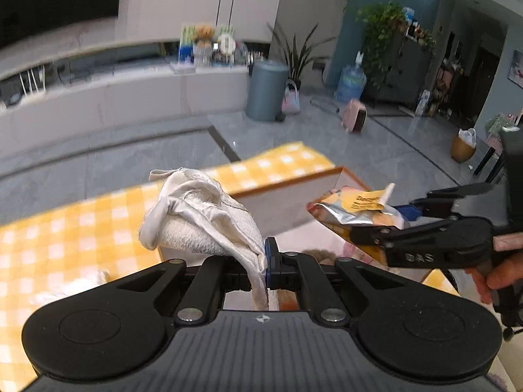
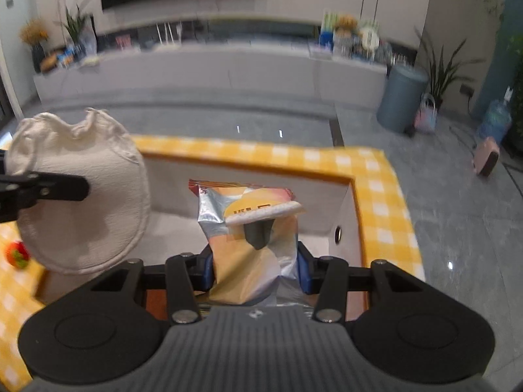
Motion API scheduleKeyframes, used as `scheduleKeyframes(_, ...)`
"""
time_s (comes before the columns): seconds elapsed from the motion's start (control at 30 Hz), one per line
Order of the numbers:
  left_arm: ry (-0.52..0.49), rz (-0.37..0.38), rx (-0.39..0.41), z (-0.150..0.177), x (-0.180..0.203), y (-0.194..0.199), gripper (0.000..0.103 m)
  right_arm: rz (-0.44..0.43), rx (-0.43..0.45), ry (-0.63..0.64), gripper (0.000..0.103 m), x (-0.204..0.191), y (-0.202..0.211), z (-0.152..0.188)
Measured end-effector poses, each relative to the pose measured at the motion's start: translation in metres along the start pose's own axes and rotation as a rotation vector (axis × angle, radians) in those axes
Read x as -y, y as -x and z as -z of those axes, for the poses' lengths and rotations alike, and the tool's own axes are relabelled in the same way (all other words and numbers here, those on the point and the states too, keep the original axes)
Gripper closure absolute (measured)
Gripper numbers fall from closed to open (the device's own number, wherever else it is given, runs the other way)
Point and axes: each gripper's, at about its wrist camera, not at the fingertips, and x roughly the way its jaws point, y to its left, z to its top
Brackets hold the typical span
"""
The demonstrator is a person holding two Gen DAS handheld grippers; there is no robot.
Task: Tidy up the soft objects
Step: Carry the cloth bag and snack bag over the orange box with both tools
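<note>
Here, in the left wrist view, the left claw (image 1: pixel 265 268) is clamped tight on one white cloth (image 1: pixel 199 212), which bunches up above the yellow checked desk (image 1: pixel 65 235) beside one white box (image 1: pixel 281 202). The right claw (image 1: pixel 369 228) enters from the right, gripping one snack packet (image 1: pixel 349 209). In the right wrist view, that claw (image 2: pixel 255 266) pinches the single packet (image 2: pixel 248 228) over the box (image 2: pixel 343 209); the cloth (image 2: pixel 81 196) hangs left, and one small orange ball (image 2: pixel 16 254) lies on the desk (image 2: pixel 376 189).

A table in yellow-checked cloth (image 2: pixel 379 196) carries an open white box (image 2: pixel 327 202) and a small orange-red ball (image 2: pixel 17 254).
</note>
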Motion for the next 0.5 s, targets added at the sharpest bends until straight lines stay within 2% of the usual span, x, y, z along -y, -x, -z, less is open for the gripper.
scheduleKeyframes(0.27,0.036,0.001,-0.094,0.006,-0.019,-0.036,0.097,0.043,-0.097,0.037,0.056,-0.006,-0.065,-0.009)
scheduleKeyframes(0.37,0.035,-0.001,-0.119,0.006,-0.022,-0.044,0.097,0.057,-0.127,0.05,0.056,-0.01,-0.079,-0.007)
scheduleKeyframes(0.5,0.02,-0.041,-0.162,0.007,-0.022,-0.051,0.095,0.067,-0.14,0.065,0.051,-0.012,-0.084,-0.002)
